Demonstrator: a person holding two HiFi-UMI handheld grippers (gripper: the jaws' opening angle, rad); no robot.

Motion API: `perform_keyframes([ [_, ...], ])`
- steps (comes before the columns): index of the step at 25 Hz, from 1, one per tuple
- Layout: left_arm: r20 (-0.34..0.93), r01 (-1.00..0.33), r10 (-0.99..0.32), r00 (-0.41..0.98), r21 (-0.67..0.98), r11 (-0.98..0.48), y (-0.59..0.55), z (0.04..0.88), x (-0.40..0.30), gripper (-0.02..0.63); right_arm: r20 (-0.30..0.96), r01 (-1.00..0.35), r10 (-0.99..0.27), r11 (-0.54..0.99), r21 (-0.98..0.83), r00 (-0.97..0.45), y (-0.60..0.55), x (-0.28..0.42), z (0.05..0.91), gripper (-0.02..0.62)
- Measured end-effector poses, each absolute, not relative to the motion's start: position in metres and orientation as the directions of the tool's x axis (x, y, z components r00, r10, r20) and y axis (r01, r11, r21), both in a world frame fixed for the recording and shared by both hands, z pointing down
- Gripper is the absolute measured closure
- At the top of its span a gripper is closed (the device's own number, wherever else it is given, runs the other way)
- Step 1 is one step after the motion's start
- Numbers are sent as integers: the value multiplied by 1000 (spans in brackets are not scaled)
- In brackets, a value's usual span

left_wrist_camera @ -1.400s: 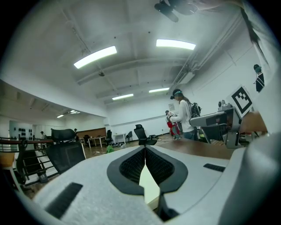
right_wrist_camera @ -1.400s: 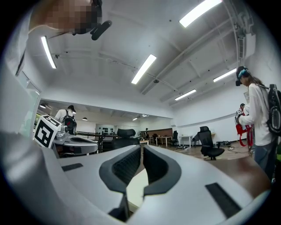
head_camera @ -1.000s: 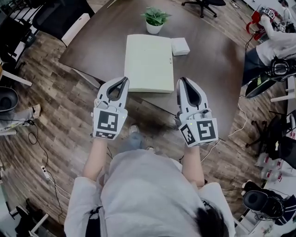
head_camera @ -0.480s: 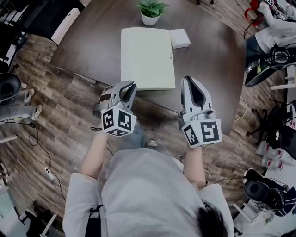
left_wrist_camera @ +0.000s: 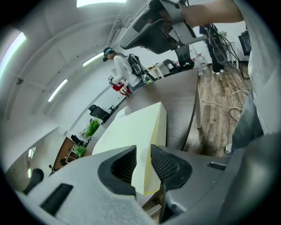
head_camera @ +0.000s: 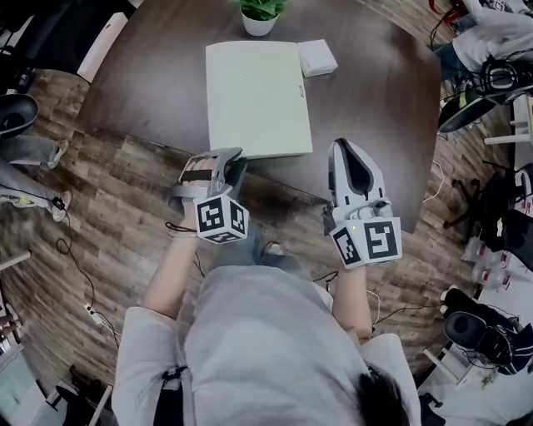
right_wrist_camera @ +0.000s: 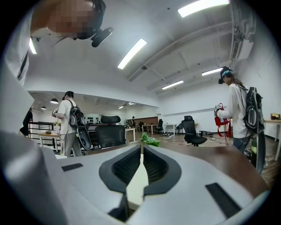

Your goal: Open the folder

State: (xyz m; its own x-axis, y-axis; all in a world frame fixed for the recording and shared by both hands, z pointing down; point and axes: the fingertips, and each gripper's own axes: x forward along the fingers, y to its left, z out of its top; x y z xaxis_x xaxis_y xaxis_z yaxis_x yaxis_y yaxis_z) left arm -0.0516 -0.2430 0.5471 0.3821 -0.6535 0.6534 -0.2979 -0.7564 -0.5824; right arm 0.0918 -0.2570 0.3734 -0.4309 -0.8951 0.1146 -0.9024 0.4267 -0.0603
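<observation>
In the head view the closed pale-green folder (head_camera: pixel 254 96) lies flat by the tabletop's (head_camera: pixel 375 125) near edge, left tongs (head_camera: pixel 235 160) at its near left corner, right tongs (head_camera: pixel 343 146) beside its near right corner; the left gripper view shows those tongs (left_wrist_camera: pixel 143 160) slightly parted, the folder's (left_wrist_camera: pixel 131 132) corner apparently just beyond them; the right gripper view shows its tongs (right_wrist_camera: pixel 142 162) clenched on nothing.

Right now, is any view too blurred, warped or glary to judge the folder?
Head view: sharp and evenly lit, folder matte with no glare, only the left edge of the floor smears. Left gripper view: heavy fisheye bends the folder and table, lights blown out, yet the folder's corner reads clearly. Right gripper view: same fisheye, bright lights, folder only a pale sliver between the jaws.
</observation>
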Motion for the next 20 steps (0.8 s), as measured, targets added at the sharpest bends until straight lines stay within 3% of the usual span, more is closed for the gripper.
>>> perform_keyframes([
  [20, 621, -154, -732, 280, -724, -673, -254, 554, -45, 528, 133, -913, -904, 403, -57, -407, -253, 104, 377, 573],
])
